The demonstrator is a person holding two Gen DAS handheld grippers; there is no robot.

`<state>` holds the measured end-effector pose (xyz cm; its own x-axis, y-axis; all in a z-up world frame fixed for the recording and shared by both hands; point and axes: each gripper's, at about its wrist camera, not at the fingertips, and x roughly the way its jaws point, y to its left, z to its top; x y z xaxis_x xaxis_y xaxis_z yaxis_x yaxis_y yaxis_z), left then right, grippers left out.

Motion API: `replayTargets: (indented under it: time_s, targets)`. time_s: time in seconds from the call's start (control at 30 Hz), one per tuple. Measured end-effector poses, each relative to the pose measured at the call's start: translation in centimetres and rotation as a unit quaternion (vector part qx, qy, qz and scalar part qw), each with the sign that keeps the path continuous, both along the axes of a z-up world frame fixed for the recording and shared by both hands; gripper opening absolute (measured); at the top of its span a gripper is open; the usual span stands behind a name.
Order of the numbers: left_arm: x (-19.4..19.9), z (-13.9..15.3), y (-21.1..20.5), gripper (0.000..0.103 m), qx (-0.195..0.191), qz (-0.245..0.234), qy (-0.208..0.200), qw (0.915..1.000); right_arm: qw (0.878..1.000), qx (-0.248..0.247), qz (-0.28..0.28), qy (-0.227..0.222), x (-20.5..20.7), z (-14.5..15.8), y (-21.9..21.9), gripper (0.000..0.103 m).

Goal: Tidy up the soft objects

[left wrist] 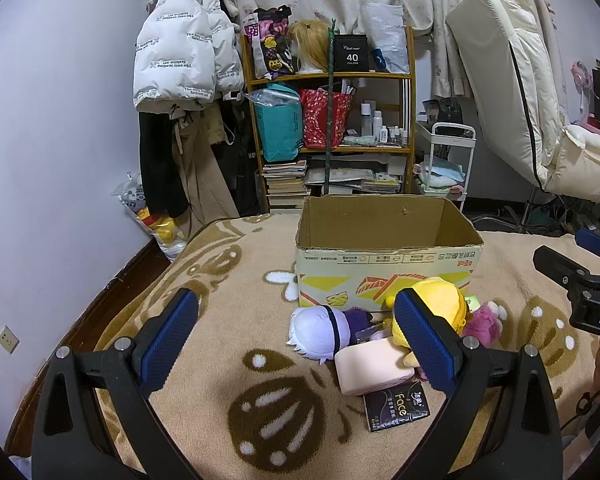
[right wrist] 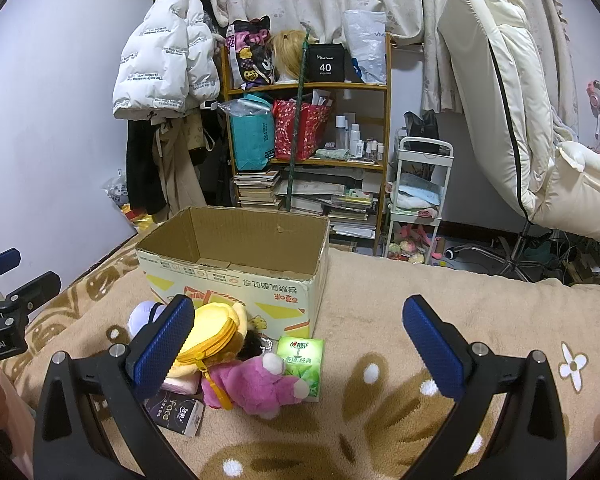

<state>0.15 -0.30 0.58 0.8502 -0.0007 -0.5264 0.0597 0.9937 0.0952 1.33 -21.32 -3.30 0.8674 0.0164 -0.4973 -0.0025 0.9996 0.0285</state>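
Left wrist view shows a small heap of soft things lying on a tan blanket (left wrist: 204, 280) with brown and white patterns, which covers a bed. A white-haired plush doll (left wrist: 318, 330) lies at the heap's 9 o'clock side, touching a pale pink block (left wrist: 370, 368) at its 6 o'clock. A round yellow zip pouch (left wrist: 446, 296) sits at 12 o'clock, partly hidden by a blue pad. A pink plush bear (left wrist: 484, 322) lies at 3 o'clock. A black tissue pack marked "Face" (left wrist: 396, 406) lies flat just below the pink block.

Right wrist view adds a green tissue pack (right wrist: 304, 362) leaning just behind the pink bear, at the heap's 3 o'clock.

Directly behind the heap, at 12 o'clock, stands an open cardboard box (left wrist: 384, 268), with the yellow pouch touching its front wall. Its inside looks bare as far as can be seen.

Beyond the bed, a wooden shelf (left wrist: 328, 76) holds bags, books and bottles. A white puffer jacket (left wrist: 180, 40) hangs at 10 o'clock, pale curtains at 12 o'clock, a white rolling cart (left wrist: 448, 160) beside the shelf and a cream chair (left wrist: 540, 120) at 2 o'clock.

Left tool (left wrist: 296, 336) hangs above the blanket with its blue pads spread wide, gripping nothing; the heap shows between and behind them. Right tool (right wrist: 298, 342) is likewise spread wide and empty, its left pad overlapping the yellow pouch in view.
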Motion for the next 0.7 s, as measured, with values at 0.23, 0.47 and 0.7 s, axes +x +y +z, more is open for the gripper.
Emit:
replayTargets:
  time_s: [0.23,0.47,0.7]
  targets:
    - [-0.31,0.07,0.65,0.098,-0.002,0.001,0.0,1.0,1.0,0.0,0.0,0.0,0.01,-0.01,-0.02,0.103]
    - [-0.31,0.05,0.67,0.098,-0.002,0.001,0.0,1.0,1.0,0.001,0.0,0.0,0.02,-0.03,-0.04,0.103]
    - [-0.32,-0.02,0.66,0.098,-0.002,0.0,0.0,1.0,1.0,0.001,0.0,0.0,0.04,-0.03,-0.04,0.103]
